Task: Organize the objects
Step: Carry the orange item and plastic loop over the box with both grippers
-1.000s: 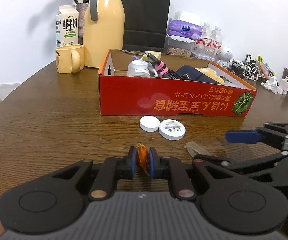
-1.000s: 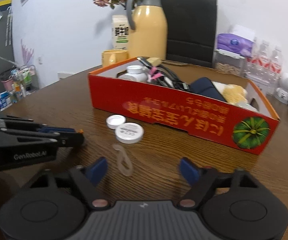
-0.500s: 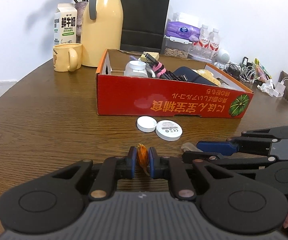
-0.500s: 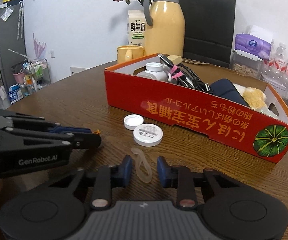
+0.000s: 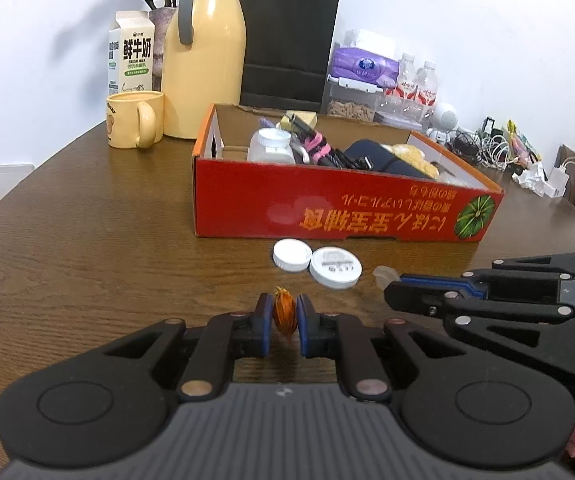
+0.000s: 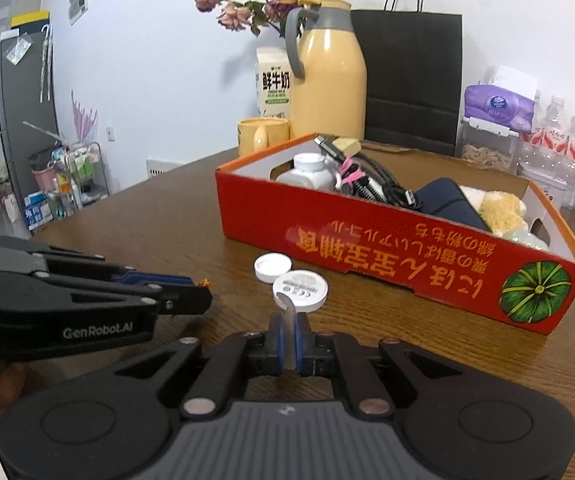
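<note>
Left wrist view: left gripper had its fingers clamped on a small orange crumpled scrap, low over the worktop. Two white lids lay side by side just ahead, near the front wall of the red box. The right gripper came in from the right, its tip at a translucent clear strip just right of the lids.

Right wrist view: right gripper had just been closing; its fingers were together on the clear strip, whose far end curled up in front of the nearer lid. The left gripper sat at left with the orange scrap showing at its tip.

Step, as I read it: both pick-ups looked done, one small item per gripper, neither in the box yet. Next move would call for lifting clear of the lids, carrying over the box's near wall, and releasing into a free spot past the bottle and cables. The strip looked floppy and might slip.
</note>
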Demonstrator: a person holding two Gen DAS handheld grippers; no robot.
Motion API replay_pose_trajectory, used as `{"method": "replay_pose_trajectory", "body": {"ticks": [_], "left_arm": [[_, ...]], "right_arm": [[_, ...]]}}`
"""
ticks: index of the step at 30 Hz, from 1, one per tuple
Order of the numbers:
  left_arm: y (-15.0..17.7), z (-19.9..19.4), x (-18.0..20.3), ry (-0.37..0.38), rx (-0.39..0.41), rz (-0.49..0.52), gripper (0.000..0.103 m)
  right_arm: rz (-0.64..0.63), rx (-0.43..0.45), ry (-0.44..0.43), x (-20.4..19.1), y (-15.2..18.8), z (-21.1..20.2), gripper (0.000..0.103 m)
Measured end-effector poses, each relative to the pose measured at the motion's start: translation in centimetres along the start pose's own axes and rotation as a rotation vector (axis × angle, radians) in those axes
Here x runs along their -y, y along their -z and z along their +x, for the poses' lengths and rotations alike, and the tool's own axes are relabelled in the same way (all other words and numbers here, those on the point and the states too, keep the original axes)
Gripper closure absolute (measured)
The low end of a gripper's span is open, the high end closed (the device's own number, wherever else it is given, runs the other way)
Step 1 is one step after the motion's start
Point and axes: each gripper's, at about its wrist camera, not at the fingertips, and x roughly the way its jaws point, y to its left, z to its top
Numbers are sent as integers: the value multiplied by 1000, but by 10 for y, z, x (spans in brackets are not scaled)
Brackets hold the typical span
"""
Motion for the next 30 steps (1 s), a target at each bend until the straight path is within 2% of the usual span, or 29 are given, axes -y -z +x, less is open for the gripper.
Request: {"method": "replay_pose_trajectory", "body": {"ticks": [7, 14, 21, 25, 30], "left_arm": [[-31, -14, 9, 13, 83, 29, 89], [-74, -11, 30, 28, 184, 78, 89], [-110, 20, 58, 57, 236, 95, 89], [-126, 48, 70, 41, 253, 87, 89], [-125, 80, 73, 14, 242, 89, 89]], "right_arm": [[0, 91, 50, 15, -19, -20, 99], [31, 177, 131, 47, -44, -31, 99], [56, 232, 210, 83, -71, -23, 99], [71, 248, 248, 100, -85, -7, 99], [116, 247, 247, 124, -75, 19, 99]]}}
